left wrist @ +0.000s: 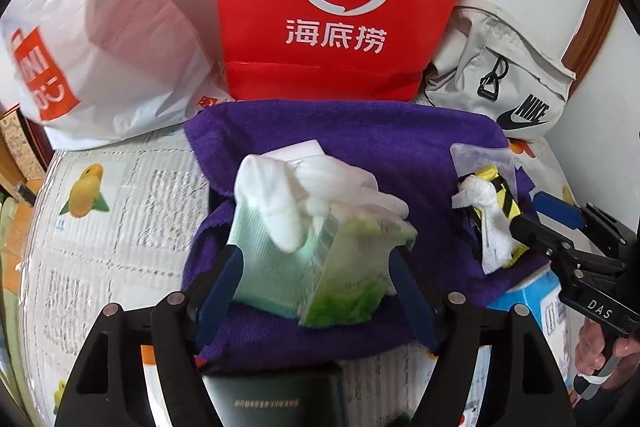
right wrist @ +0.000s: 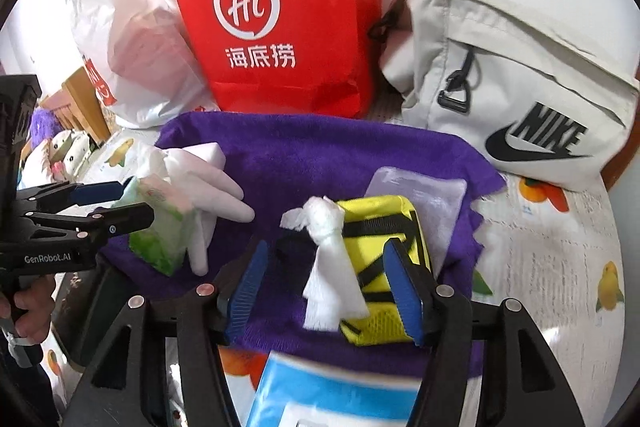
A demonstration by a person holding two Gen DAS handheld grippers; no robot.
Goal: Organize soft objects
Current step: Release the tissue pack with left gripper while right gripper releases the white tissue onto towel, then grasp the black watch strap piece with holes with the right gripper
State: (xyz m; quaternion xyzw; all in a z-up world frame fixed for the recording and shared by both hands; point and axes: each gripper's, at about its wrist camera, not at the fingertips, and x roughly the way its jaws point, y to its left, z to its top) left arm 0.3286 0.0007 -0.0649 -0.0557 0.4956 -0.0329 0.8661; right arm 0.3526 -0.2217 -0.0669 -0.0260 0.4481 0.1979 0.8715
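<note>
Purple towel (left wrist: 360, 143) lies spread on the bench (left wrist: 100, 227), which wears a fruit-printed cloth, and the soft things sit on top of it. In the left wrist view the left gripper (left wrist: 316, 291) is at 6 o'clock, its blue pads (left wrist: 222, 287) pressed against both sides of a green tissue pack (left wrist: 320, 267), clamped on it; a white glove (left wrist: 304, 187) drapes over the pack's top toward 12 o'clock. At 3 o'clock in that view sits a yellow pouch (left wrist: 500, 195) with black straps and a knotted white tissue (left wrist: 484, 211) across it. In the right wrist view the right gripper (right wrist: 326, 287) stands with its fingers apart at 6 o'clock, one pad just beside the yellow pouch (right wrist: 380, 239), the other well clear of the knotted white tissue (right wrist: 328, 267); it holds nothing. A clear plastic packet (right wrist: 424, 195) lies under the pouch toward 1 o'clock. Beyond the towel, at 12 o'clock, stands a red paper bag (right wrist: 280, 19), with a white plastic bag (right wrist: 132, 43) at 10 o'clock and a grey Nike bag (right wrist: 512, 87) at 2 o'clock. A blue box (right wrist: 328, 391) lies at 6 o'clock.
</note>
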